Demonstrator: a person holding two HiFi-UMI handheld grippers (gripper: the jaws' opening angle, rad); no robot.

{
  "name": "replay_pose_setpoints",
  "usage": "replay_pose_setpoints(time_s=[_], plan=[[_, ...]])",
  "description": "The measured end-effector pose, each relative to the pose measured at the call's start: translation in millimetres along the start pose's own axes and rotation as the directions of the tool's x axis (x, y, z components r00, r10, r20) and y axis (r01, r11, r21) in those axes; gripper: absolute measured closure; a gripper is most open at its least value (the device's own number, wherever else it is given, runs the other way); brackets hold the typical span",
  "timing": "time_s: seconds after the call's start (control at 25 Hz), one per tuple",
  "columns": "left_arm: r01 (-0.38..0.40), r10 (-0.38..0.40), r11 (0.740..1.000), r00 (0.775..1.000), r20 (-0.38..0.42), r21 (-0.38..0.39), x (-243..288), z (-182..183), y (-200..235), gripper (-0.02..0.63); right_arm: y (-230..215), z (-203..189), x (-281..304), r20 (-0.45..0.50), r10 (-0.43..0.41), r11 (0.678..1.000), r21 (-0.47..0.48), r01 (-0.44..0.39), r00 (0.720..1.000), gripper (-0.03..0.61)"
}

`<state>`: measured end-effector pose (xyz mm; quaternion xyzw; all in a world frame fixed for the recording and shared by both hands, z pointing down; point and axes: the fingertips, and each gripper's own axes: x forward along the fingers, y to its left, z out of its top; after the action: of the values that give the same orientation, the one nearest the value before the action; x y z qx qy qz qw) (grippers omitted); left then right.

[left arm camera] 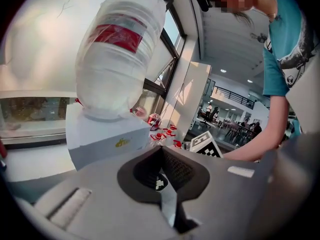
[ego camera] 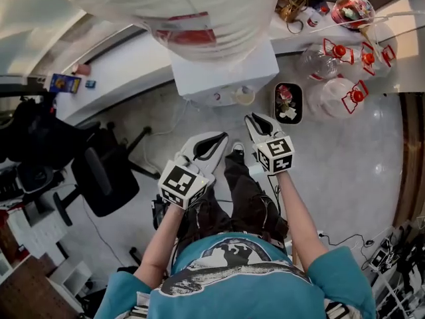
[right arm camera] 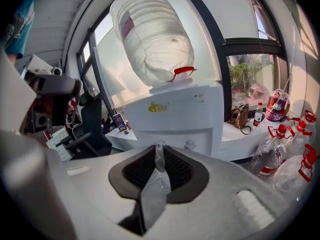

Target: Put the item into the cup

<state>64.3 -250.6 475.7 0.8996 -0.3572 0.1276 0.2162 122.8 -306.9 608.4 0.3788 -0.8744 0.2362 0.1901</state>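
Water bottle point(ego camera: 174, 6), top beyond frame.

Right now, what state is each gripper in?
Left gripper: closed, empty.
Right gripper: closed on a thin pale item.

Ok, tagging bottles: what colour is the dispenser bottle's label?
Red label; left gripper view shows best.

A white water dispenser point(ego camera: 252, 75) with a big bottle point(right arm camera: 150, 34) stands on the grey speckled floor point(ego camera: 345, 171). Tall dark-framed windows point(right arm camera: 240, 14) give daylight. A black office chair point(ego camera: 103, 178) stands nearby.
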Motion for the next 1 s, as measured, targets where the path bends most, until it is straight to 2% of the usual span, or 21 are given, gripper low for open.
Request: replay_pose_setpoints(time_s=[0.2, 0.48, 0.68, 1.0], plan=[[-0.014, 0.014, 1.0, 1.0, -0.001, -0.021, 11.2, -9.7, 3.3, 0.607, -28.7, -30.1, 30.4, -0.041, -0.024, 1.0, 0.006, 0.024, 0.999, 0.525], [-0.022, 0.022, 0.999, 1.0, 0.012, -0.041, 18.7, -18.8, 10.4, 0.607, -62.2, -64.9, 69.0, -0.087, -0.062, 0.996, 0.063, 0.067, 0.994, 0.523], [-0.016, 0.015, 0.999, 1.0, -0.018, -0.046, 24.3, -33.9, 11.3, 0.608, -80.4, -81.0, 88.6, -0.098, -0.086, 0.988, 0.121, 0.098, 0.991, 0.523], [0.013, -0.013, 0.998, 1.0, 0.001, -0.06, 28.9, -49.2, 8.6, 0.609, -94.5, -93.1, 113.6, -0.121, -0.096, 0.983, 0.143, 0.113, 0.988, 0.523]])
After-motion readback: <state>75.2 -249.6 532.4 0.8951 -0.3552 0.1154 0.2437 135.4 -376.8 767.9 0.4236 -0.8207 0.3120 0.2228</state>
